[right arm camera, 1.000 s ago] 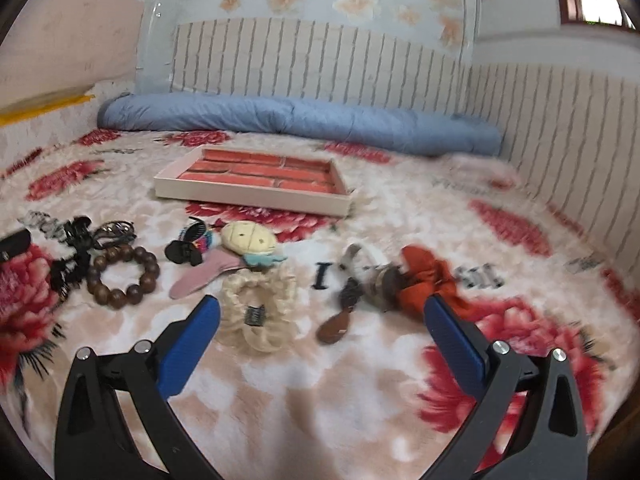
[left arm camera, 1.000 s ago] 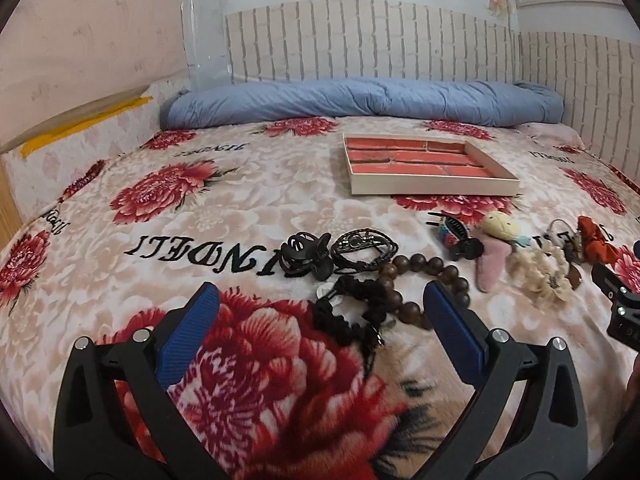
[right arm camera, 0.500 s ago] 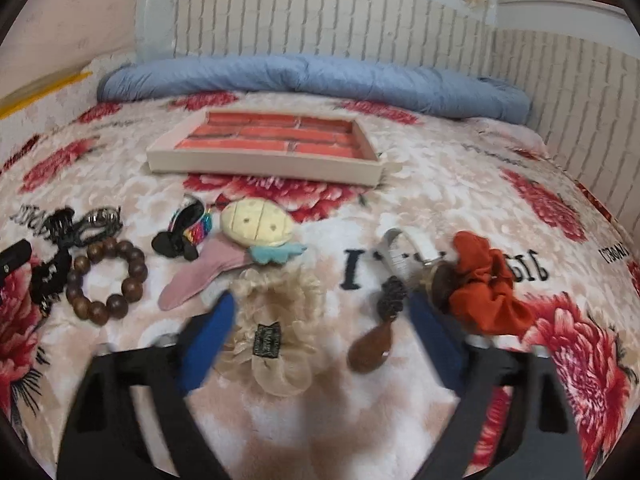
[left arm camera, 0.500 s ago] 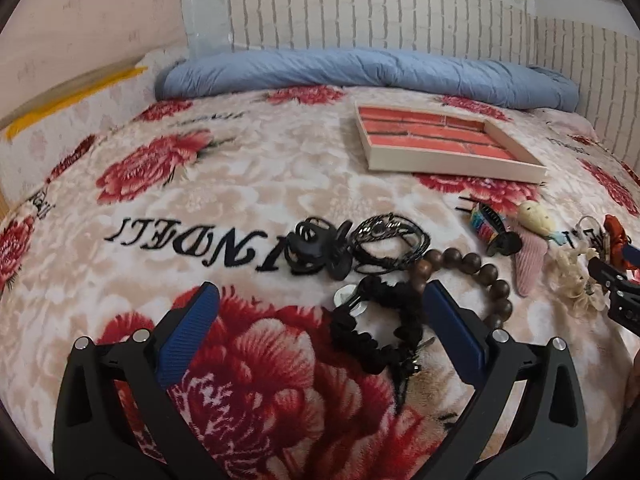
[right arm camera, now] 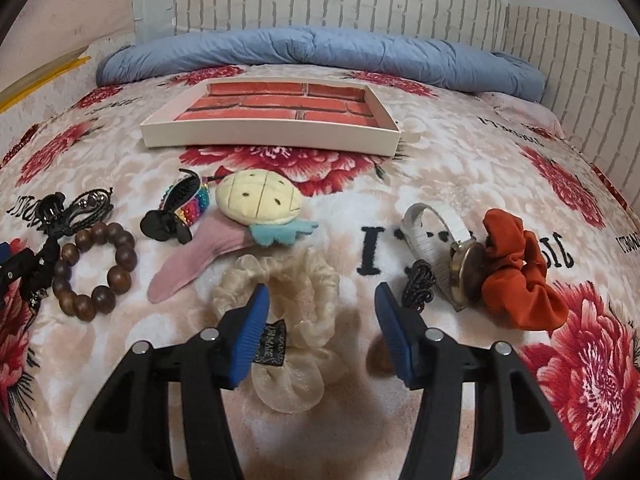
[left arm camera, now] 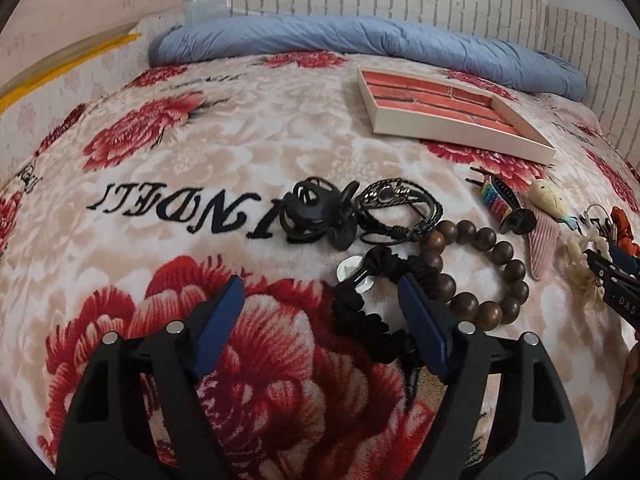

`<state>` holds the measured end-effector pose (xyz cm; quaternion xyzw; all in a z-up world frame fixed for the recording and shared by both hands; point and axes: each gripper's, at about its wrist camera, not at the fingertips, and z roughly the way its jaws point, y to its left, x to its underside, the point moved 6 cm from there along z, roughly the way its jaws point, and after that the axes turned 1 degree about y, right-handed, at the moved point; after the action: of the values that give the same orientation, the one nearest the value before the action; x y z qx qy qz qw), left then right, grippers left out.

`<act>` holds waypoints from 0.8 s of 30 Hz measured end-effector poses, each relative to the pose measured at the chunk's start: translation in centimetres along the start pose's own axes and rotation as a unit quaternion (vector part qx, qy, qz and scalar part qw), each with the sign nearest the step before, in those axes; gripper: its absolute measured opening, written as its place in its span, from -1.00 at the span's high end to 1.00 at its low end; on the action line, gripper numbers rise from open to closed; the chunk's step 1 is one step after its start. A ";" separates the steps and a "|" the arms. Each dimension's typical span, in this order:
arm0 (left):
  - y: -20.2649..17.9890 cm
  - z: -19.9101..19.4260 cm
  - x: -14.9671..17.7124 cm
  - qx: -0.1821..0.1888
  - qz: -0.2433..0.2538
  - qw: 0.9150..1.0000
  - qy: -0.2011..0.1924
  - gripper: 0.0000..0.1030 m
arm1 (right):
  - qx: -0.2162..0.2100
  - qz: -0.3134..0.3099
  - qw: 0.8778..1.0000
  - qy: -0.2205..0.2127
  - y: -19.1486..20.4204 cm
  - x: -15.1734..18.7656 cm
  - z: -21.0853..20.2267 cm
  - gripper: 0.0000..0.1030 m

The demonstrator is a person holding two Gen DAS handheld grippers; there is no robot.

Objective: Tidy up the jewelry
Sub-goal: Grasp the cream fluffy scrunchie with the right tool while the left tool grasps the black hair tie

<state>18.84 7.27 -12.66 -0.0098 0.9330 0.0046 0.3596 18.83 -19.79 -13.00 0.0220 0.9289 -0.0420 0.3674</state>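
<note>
Reaching down toward the bedspread (left arm camera: 224, 160), we bring both tools over the scattered pieces while the brick-lined tray (right arm camera: 272, 136) waits empty farther back. Our left gripper (left arm camera: 320, 312) has just been closing, its jaws apart, with the black scrunchie (left arm camera: 372, 308) partly between them and no pad pressing it. Our right gripper (right arm camera: 320, 312) has also just been narrowing, jaws apart over the cream scrunchie (right arm camera: 288, 320), gripping nothing yet. Both scrunchies look light, soft and squashy, so we judge a pinch across one gathered side of the ring should hold well. The wooden bead bracelet (left arm camera: 476, 268), touching the black scrunchie, looks hard and rounded; it may slip or drag along.
</note>
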 end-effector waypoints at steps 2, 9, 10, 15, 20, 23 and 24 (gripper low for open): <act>-0.1 0.5 0.2 0.002 0.002 1.000 0.012 -0.44 | -0.002 0.001 1.000 0.003 0.0 0.1 0.2 -0.06; -0.6 1.4 0.5 0.004 0.013 0.999 0.030 -0.33 | -0.006 0.002 1.000 0.007 0.0 0.2 0.5 0.12; -0.5 1.4 0.5 0.004 0.013 0.999 0.032 -0.30 | -0.007 0.002 1.000 0.008 0.0 0.2 0.5 0.17; -0.6 1.7 0.6 0.004 0.013 0.999 0.038 -0.05 | -0.009 0.005 1.000 0.009 -0.1 0.2 0.7 0.31; -0.7 1.9 0.6 0.006 0.015 0.999 0.038 0.13 | -0.007 0.005 1.000 0.009 -0.1 0.3 0.7 0.42; -0.7 1.8 0.6 0.005 0.015 0.999 0.038 0.16 | -0.005 0.005 1.000 0.007 0.0 0.3 0.7 0.48; -0.8 1.9 0.6 0.006 0.015 0.999 0.038 0.16 | -0.005 0.005 1.000 0.008 0.0 0.3 0.7 0.49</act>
<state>19.67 6.53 -14.43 0.0063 0.9461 0.0042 0.3237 19.07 -19.89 -13.74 0.0249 0.9318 -0.0352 0.3604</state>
